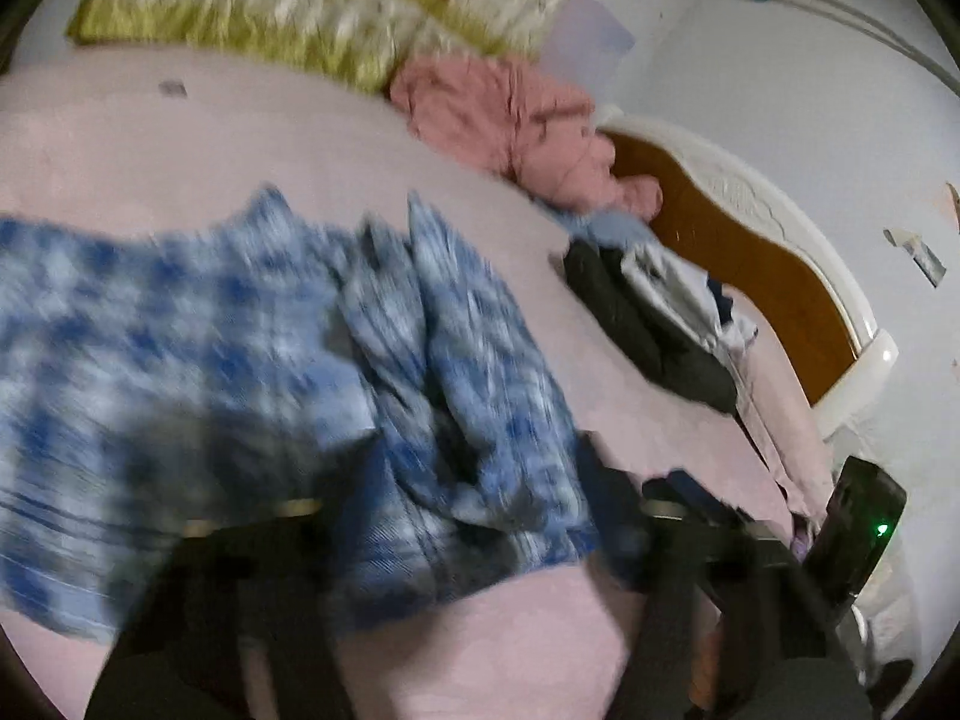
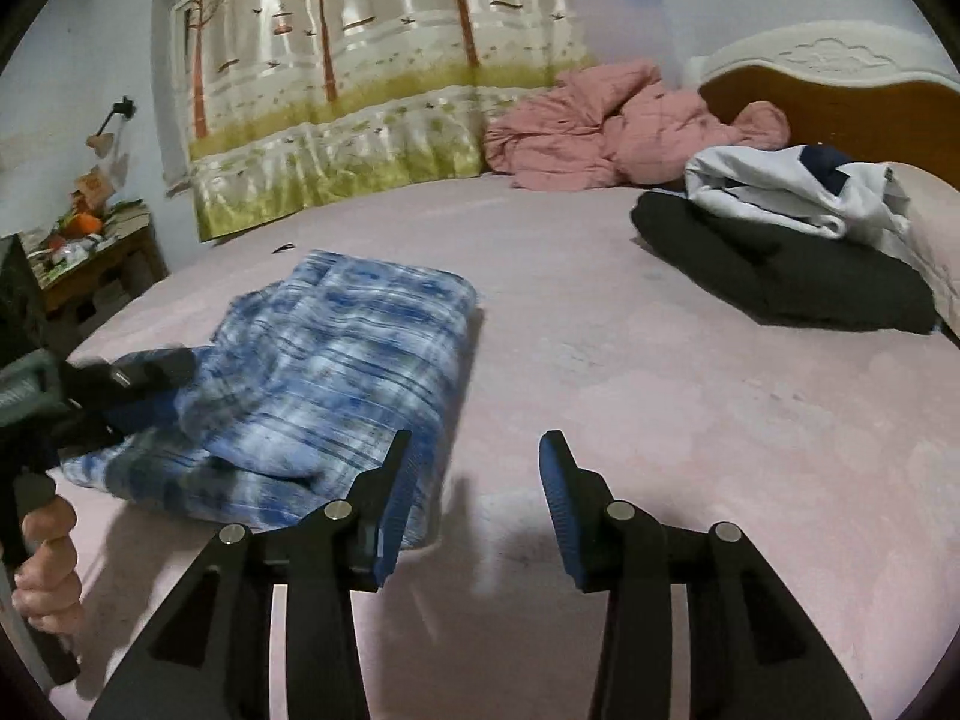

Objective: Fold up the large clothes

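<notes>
Two grippers, left (image 2: 174,369) seemingly pinching one plaid garment (image 2: 336,384), right (image 2: 474,480) empty.

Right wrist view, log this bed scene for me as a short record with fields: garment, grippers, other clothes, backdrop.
garment: blue plaid garment, partly folded, on the pink bedsheet
left gripper: over the garment's left edge; grip unclear
right gripper: open, nothing between its pads, just right of the garment
other clothes: black garment with white garment on top; pink quilted jacket behind
backdrop: tree-print curtain, headboard
</notes>
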The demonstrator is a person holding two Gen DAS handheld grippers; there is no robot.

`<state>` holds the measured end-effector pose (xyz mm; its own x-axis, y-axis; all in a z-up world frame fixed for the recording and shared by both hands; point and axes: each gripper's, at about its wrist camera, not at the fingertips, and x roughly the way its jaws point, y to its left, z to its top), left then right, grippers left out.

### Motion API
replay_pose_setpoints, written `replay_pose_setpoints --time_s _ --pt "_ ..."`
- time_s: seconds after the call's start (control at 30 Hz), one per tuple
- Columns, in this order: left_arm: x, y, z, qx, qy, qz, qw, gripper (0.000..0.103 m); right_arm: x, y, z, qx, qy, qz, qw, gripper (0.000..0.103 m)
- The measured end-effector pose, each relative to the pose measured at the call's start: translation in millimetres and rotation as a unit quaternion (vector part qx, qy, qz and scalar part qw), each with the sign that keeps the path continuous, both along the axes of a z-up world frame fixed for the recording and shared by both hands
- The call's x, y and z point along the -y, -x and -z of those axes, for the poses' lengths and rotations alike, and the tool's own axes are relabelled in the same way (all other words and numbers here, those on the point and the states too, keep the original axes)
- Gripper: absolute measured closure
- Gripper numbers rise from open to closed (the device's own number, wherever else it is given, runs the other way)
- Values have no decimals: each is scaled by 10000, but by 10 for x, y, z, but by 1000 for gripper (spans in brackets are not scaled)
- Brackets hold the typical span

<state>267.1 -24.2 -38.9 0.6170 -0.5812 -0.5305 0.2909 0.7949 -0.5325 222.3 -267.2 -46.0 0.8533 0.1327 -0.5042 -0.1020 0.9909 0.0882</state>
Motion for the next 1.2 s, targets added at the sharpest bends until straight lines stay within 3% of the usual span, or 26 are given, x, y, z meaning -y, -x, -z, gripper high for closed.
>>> replay_pose_setpoints --time_s 0.03,0.07,0.27,0.37,0.47,0.5,0.63,0.77,0.9,0.97,1.07,1.13,1.2 --pt "44 28 55 -11 -122 5 9999 87 9 0 0 10 -30 2 10000 59" --pt "71 84 72 81 -256 -46 9996 91 26 -3 15 7 -50 17 10000 59" --pt "104 483 -29 493 -67 -150 9986 96 134 -29 43 -10 -172 99 9998 59" --pt "182 617 -65 572 -150 -141 9982 96 120 -42 48 -9 -96 89 9999 59" --pt "287 632 -18 716 -875 -490 9924 96 114 -32 42 25 -42 70 10000 59" --pt "298 564 30 617 -941 -565 9920 96 113 -36 42 23 -42 49 10000 59" --pt "139 325 296 -163 -466 -652 9966 95 109 -43 43 14 -64 -21 10000 59" --pt "46 341 358 -187 -159 -637 9977 93 88 -22 18 90 -120 -301 9994 59" --pt "24 376 375 -86 -135 -643 9978 91 -147 -29 -14 -1 136 -1041 9945 59" --pt "7 414 386 -41 -149 -660 9977 91 -282 -34 -4 -76 351 -1158 9926 59" --pt "13 418 391 -45 -252 -705 9972 91 -374 -182 102 -546 622 -946 9921 59" --pt "54 400 390 -72 -371 -774 9963 88 -299 -278 175 -848 473 -749 9925 53" --pt "109 394 378 -63 -663 -970 9931 80 -194 -273 194 -868 314 -515 9944 51"
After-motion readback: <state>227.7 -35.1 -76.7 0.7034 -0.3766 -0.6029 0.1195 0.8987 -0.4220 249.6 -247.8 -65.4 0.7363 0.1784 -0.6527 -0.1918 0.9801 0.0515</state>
